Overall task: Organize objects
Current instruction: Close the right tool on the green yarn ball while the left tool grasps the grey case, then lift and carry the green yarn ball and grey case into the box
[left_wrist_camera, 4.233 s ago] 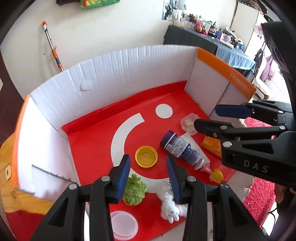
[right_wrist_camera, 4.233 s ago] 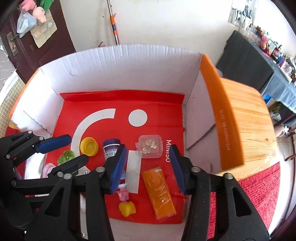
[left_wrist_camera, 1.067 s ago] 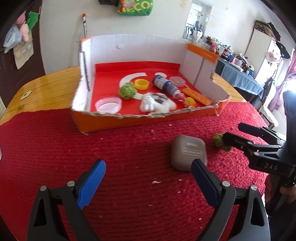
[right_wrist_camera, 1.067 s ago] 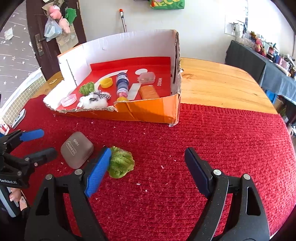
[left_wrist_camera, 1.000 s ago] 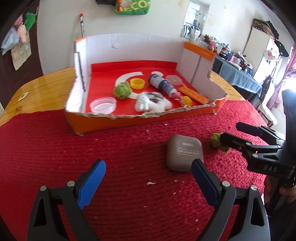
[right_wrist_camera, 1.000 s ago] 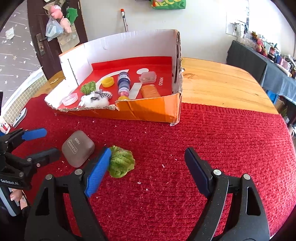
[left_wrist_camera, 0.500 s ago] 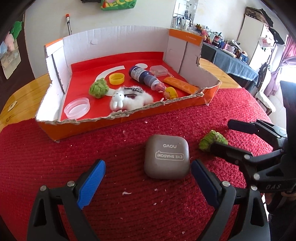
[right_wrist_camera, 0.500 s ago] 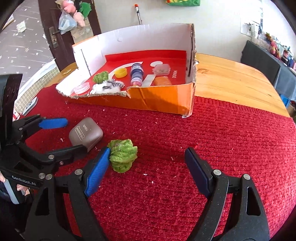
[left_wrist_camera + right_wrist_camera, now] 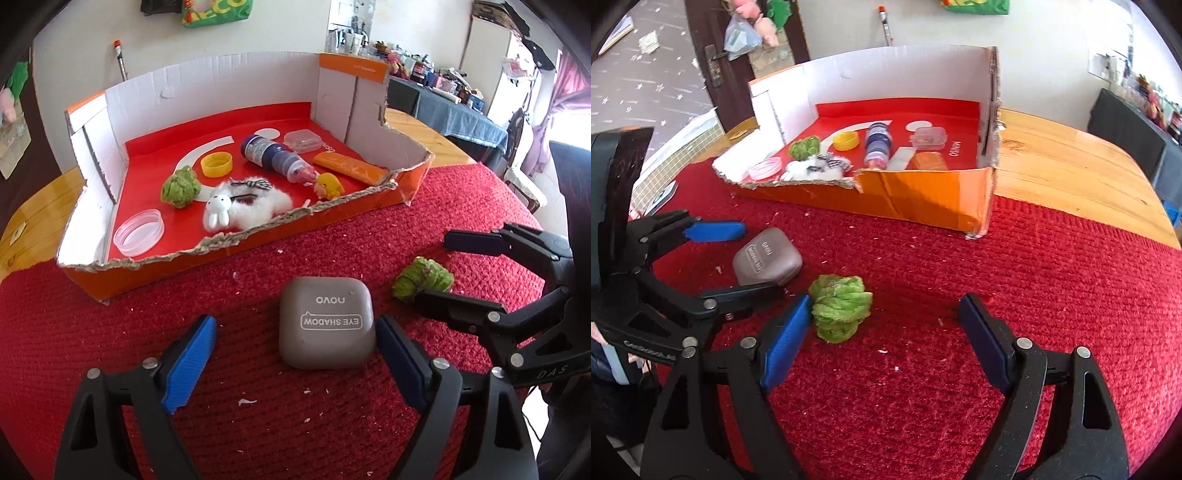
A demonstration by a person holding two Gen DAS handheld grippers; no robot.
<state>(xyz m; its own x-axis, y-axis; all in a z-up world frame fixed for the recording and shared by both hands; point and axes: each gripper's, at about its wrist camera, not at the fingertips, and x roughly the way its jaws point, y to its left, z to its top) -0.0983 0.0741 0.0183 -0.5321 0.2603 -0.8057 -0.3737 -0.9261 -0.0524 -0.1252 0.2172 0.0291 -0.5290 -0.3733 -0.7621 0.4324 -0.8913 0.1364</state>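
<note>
The counter (image 9: 1071,173) is glossy varnished wood, partly covered by a coarse, ribbed red cloth (image 9: 258,424). The cardboard box (image 9: 923,203) has torn, fibrous edges and a smooth red liner. The eye shadow case (image 9: 325,321) is matt grey plastic. The green tuft (image 9: 840,308) looks fuzzy, like yarn. The left tool (image 9: 291,354) is matt black plastic with ridged blue pads (image 9: 190,360).

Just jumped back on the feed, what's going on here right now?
Both claws are open and empty over the red cloth. The left claw lines up on the grey eye shadow case, its right finger beside it. The right claw approaches the green fuzzy ball. The orange box already holds the other items.
</note>
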